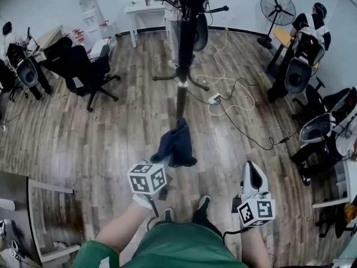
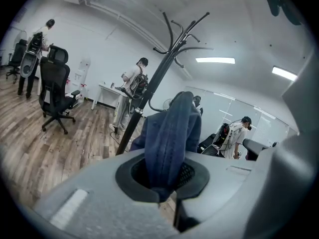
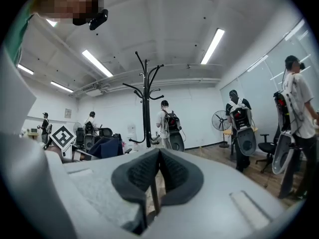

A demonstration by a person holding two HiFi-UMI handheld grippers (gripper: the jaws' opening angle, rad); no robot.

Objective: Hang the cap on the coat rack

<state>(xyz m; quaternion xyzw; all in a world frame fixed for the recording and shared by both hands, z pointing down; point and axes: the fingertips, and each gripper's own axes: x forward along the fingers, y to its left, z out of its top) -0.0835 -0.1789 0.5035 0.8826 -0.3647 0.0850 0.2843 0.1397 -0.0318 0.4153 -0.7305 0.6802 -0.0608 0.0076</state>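
A dark blue cap [image 1: 176,145] hangs from my left gripper [image 1: 167,162] over the wooden floor, in front of my feet. In the left gripper view the cap's fabric [image 2: 172,133] rises from between the pads, and my left gripper [image 2: 164,180] is shut on it. The black coat rack [image 1: 183,66] stands ahead of the cap, with its curved hooks [image 2: 182,31] showing high in the left gripper view. My right gripper [image 1: 254,175] is to the right of the cap and apart from it. Its pads meet with nothing between them [image 3: 158,176]. The right gripper view also shows the rack [image 3: 146,103] and the cap [image 3: 104,147].
A white cable and power strip [image 1: 215,98] lie on the floor right of the rack's base. A black office chair [image 1: 83,71] stands at left, a fan [image 1: 276,7] at back right. People with backpacks [image 1: 304,49] stand at right. A white table [image 1: 142,10] is behind.
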